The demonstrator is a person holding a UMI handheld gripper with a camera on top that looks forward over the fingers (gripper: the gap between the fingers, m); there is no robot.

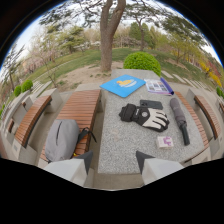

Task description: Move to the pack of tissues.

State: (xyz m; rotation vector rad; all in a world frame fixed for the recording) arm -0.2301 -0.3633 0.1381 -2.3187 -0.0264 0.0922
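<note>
The pack of tissues [165, 142] is small and white with a purple print. It lies on the grey stone table [120, 145], beside the handle end of a folded dark umbrella [179, 119] and just this side of a pair of black and white gloves [145, 116]. My gripper [114, 167] hangs over the table's near edge, open, with nothing between its fingers. The pack lies a little beyond the right finger [156, 167] and slightly to its right.
Farther along the table lie a black phone [151, 104], a blue book [123, 84] and a purple booklet [159, 86]. Wooden benches flank the table; a grey backpack [62, 139] sits on the left bench [82, 112]. A tree trunk [107, 35] and a round bush [142, 61] stand beyond.
</note>
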